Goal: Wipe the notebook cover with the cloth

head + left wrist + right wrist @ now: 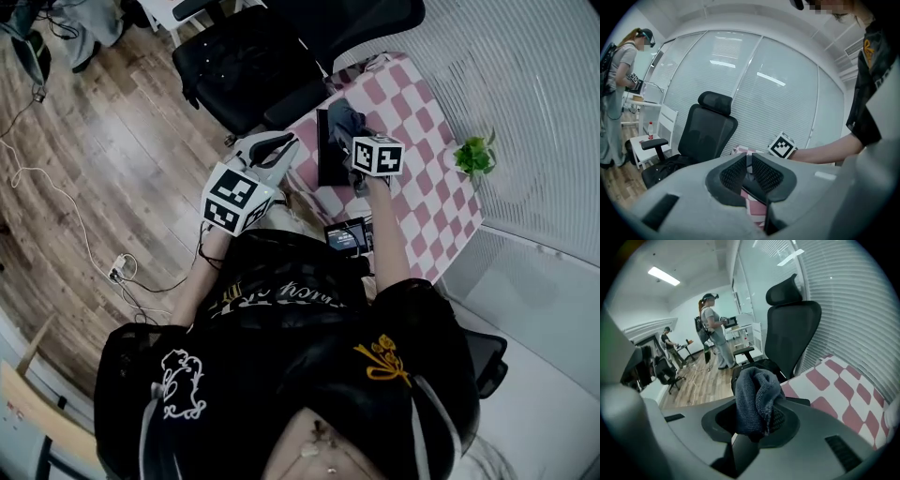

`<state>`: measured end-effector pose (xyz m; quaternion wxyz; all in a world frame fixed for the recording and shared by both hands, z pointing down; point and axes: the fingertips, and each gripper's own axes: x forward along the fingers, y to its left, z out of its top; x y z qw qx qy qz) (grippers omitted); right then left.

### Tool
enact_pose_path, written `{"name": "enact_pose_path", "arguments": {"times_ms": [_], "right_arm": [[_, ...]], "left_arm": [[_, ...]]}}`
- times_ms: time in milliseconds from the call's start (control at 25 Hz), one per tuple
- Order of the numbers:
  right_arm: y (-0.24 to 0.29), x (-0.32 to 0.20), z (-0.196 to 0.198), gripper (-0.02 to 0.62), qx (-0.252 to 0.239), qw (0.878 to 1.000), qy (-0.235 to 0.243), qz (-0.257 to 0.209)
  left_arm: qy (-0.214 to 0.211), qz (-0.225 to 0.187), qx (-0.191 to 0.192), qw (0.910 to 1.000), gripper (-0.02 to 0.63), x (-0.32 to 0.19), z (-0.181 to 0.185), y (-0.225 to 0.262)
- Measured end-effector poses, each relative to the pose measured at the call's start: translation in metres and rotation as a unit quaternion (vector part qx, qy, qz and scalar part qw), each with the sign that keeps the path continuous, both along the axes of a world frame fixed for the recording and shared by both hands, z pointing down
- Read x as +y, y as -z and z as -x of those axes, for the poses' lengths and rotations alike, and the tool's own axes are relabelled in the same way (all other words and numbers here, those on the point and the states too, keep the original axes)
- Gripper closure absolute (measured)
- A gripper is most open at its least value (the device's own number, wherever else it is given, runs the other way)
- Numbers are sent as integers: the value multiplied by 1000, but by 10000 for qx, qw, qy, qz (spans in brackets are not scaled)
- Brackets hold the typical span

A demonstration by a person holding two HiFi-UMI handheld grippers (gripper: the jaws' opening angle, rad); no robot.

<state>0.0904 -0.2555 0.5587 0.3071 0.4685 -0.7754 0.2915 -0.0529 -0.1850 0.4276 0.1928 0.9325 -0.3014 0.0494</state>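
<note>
The notebook [328, 159] lies flat on the checked worktop [431, 178], dark cover up; its long axis runs away from the person, toward the office chair [253, 56] beyond the far edge. The cloth [342, 116], a bunched grey-blue wad, sits over the notebook's far end; whether it presses on the cover or hangs just above it I cannot tell. The right gripper [757, 423] is clamped on that cloth, the folds spilling out over both jaws; it is plainly the nearer one, directly over the cover. The left gripper [750, 164] hovers off the worktop's left edge, beside the notebook and apart from it; its jaws are drawn together with nothing between them. Since the cover stretches from the cloth back toward the person, the coming stroke likely runs along that long axis, pulled toward the body. The notebook seems free to slide, as nothing pins it. A small dark device [347, 234] lies at the near edge; a green plant [475, 155] stands well to the right.
</note>
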Motion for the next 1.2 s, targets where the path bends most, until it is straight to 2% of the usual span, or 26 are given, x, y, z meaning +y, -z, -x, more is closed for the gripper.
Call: {"name": "enact_pose_path", "arguments": {"times_ms": [200, 320, 400, 640, 760, 960, 1200], "right_arm": [[-35, -11, 18, 515, 216, 9969, 732, 180], [-60, -5, 29, 515, 318, 9908, 1227, 466], [-70, -3, 29, 515, 405, 9884, 1350, 558], [-67, -7, 16, 515, 185, 9898, 1342, 437], [-67, -7, -6, 515, 244, 9919, 1181, 409], [-70, -3, -33, 515, 39, 9939, 1007, 438], [-66, -1, -83, 515, 309, 9963, 685, 409]], "left_arm": [[325, 26, -55, 9995, 575, -11, 4, 0], [433, 91, -157, 9989, 575, -12, 3, -3], [484, 131, -243, 9984, 575, -11, 1, -5], [535, 215, -449, 9973, 575, -9, -10, -10], [523, 232, -475, 9972, 575, -9, -21, -10], [388, 227, -491, 9978, 575, -6, -46, -10], [258, 221, -482, 9983, 575, -3, -70, -11]]}}
